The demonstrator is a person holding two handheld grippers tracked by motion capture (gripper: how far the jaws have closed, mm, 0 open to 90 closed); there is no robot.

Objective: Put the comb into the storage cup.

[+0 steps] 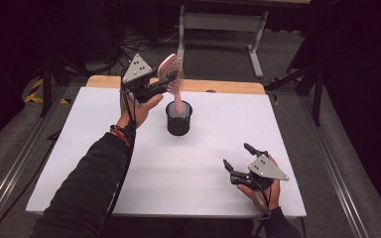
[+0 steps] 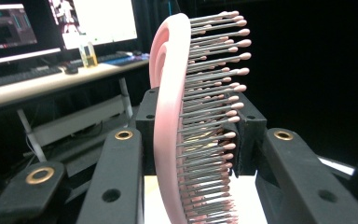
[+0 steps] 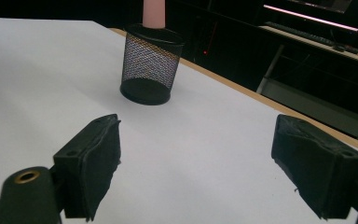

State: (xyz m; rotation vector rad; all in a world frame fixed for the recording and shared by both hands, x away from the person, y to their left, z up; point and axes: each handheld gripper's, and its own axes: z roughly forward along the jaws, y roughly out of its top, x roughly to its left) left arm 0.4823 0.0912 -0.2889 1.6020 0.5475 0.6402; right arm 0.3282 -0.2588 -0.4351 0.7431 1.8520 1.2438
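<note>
My left gripper [image 1: 164, 83] is shut on the head of a pink hairbrush [image 1: 171, 72], held upright over a black mesh cup [image 1: 179, 118]. The brush's pink handle reaches down into the cup's mouth. In the left gripper view the brush head [image 2: 177, 116] stands between the two black jaws, bristles pointing right. My right gripper [image 1: 237, 156] rests open near the table's front right, nothing between its pads [image 3: 95, 163]. In the right gripper view the mesh cup [image 3: 150, 65] stands ahead with the pink handle [image 3: 154, 11] rising out of it.
A white sheet [image 1: 79, 148] covers the table, with a strip of wooden edge [image 1: 218, 87] at the back. Beyond the table stands a white desk frame [image 1: 218, 22] and floor cables. Monitors and a keyboard sit on a desk [image 2: 51, 79] in the left gripper view.
</note>
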